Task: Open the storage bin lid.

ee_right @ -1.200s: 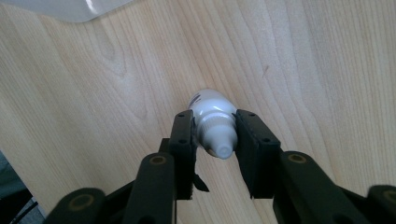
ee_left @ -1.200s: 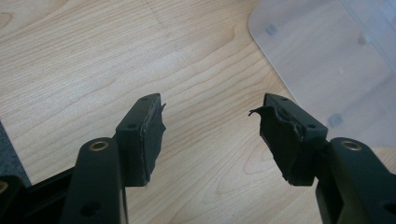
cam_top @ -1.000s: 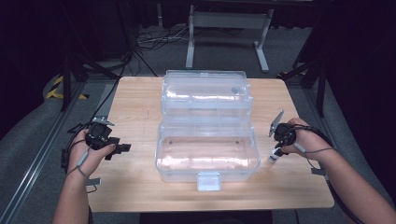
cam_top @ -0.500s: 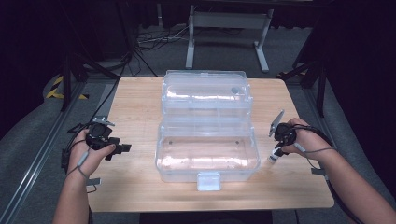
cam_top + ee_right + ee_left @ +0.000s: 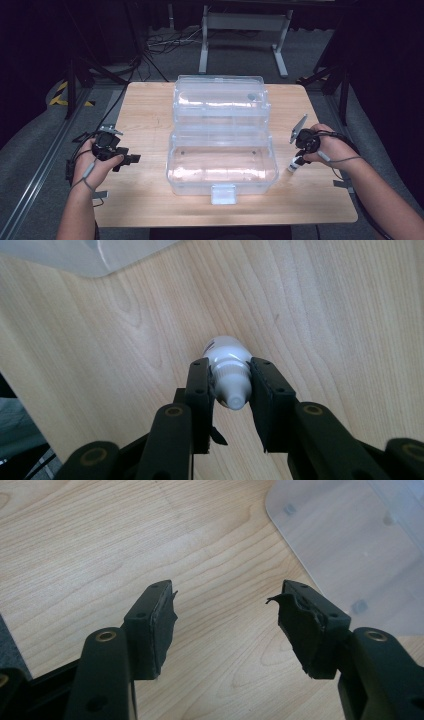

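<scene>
- The right gripper clamps a small white bottle at its cap, just right of the clear plastic box.
- The left gripper hangs spread and empty over the wooden table, left of the box.

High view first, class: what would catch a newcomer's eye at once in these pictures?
A big clear box stands open mid-table, its lid tipped back. To its right, the right tool is shut on a small white bottle, cap towards the camera, over the wooden table. The left tool hangs open and holds nothing, left of the box.
</scene>
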### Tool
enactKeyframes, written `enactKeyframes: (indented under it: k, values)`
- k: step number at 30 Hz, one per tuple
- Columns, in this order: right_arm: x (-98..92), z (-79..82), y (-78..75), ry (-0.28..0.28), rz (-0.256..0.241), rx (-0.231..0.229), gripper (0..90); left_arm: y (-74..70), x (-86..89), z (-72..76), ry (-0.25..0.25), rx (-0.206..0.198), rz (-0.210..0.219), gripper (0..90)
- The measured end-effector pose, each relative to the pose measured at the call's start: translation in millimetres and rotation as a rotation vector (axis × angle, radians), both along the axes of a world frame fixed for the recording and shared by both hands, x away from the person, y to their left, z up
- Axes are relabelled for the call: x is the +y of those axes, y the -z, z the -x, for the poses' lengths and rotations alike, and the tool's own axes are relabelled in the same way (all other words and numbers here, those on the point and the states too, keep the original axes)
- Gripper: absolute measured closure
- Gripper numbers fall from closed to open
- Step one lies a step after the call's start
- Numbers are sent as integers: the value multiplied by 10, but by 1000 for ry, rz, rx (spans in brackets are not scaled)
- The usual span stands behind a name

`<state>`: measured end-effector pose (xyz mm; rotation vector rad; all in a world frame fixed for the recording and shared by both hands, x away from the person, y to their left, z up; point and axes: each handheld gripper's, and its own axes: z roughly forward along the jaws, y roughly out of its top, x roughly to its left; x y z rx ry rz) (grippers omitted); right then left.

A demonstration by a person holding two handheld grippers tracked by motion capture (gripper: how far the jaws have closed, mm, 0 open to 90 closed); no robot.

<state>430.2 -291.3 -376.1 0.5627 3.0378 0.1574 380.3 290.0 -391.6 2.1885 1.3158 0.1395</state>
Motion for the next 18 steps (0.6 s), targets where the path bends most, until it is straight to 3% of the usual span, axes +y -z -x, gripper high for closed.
enactKeyframes:
  k: [18]
  values:
    - [85,79,-472,-32,-15,-6,717,1,7,-2,-9,8,3,397]
